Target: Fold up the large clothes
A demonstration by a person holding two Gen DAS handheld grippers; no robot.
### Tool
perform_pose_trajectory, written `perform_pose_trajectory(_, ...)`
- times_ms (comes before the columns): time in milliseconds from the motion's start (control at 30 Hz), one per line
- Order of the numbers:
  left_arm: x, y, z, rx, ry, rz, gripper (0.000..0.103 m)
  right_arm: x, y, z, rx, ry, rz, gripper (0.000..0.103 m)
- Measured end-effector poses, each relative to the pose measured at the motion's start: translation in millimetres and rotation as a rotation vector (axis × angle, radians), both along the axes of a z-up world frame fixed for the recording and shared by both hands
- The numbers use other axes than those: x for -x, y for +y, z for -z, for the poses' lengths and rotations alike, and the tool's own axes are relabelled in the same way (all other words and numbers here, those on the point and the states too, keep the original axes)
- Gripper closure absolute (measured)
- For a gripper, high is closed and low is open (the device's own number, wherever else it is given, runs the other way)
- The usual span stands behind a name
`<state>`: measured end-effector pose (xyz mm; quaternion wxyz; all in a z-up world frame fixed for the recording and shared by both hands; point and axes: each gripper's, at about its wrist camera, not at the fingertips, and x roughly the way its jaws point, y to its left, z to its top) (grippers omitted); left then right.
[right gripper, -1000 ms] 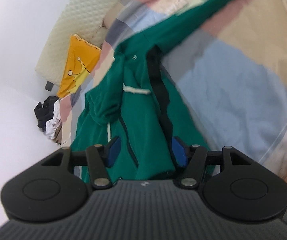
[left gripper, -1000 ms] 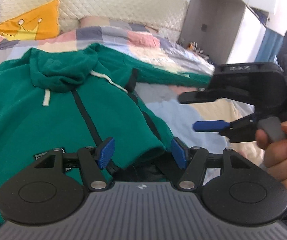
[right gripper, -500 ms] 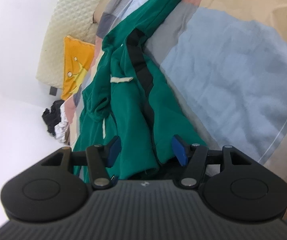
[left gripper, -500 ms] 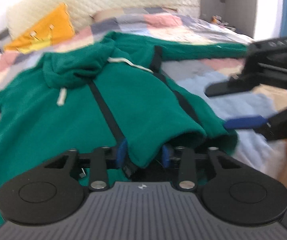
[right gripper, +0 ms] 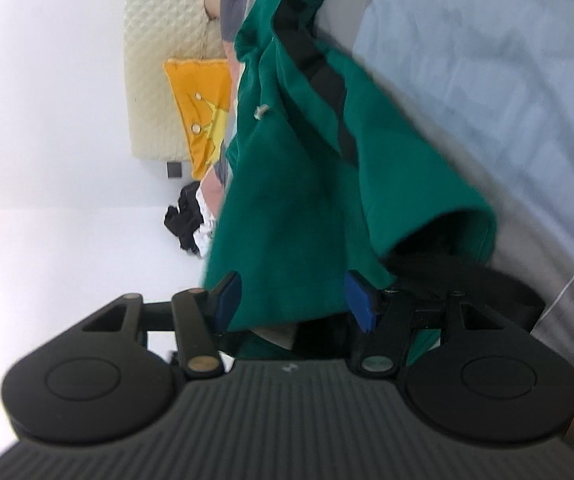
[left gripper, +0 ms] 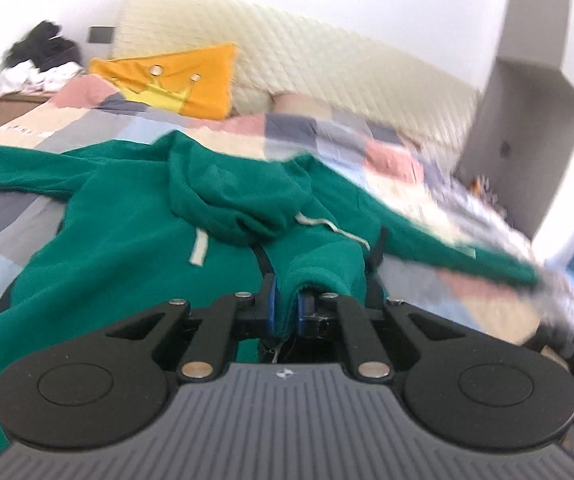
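Green hoodie [left gripper: 127, 248] hem pinched in left tool [left gripper: 285, 312]; fabric between right tool's [right gripper: 293, 300] spread fingers, ungripped

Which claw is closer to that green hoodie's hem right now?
Left. The left claw is shut on the green hoodie at its hem, cloth pinched between its pads. The right claw is open, with cloth lying between its spread fingers, unpinched.
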<state>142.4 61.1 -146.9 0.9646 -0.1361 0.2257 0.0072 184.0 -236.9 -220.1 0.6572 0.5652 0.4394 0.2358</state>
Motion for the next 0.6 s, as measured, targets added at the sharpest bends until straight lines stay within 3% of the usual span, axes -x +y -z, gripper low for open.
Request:
perform_pose_trajectory(133, 7.3, 15.8, -6.4, 0.074, -0.012, -0.028, 0.092, -0.8, 13.5, 7.3, 0.047, 0.025, -0.018, 0.043)
perform_pose_trajectory(233, 10.5, 22.4, -8.8, 0.102, -0.02, -0.04, 0.092, -2.8, 19.0, 12.1, 0.064, 0.039, -0.005, 0.025)
perform_pose_trajectory(267, 13.2, 22.9, -10.0, 0.107, -0.023, -0.042, 0.092, -4.0, 20.4, 12.5, 0.062, 0.033, -0.003, 0.023)
perform_pose_trajectory(467, 16.3, 25.6, -11.4, 0.115, -0.027, -0.048, 0.092, -18.7, 36.9, 13.9, 0.083, -0.001, -0.018, 0.025)
perform_pose_trajectory(500, 18.9, 25.1, -11.4, 0.114, -0.027, -0.048, 0.092, -19.2, 37.6, 12.6, 0.103, -0.013, -0.012, 0.028)
perform_pose_trajectory(600, 22.0, 25.8, -12.6, 0.12, -0.02, -0.04, 0.092, -21.8, 35.6, 5.1, 0.172, -0.048, 0.016, 0.056)
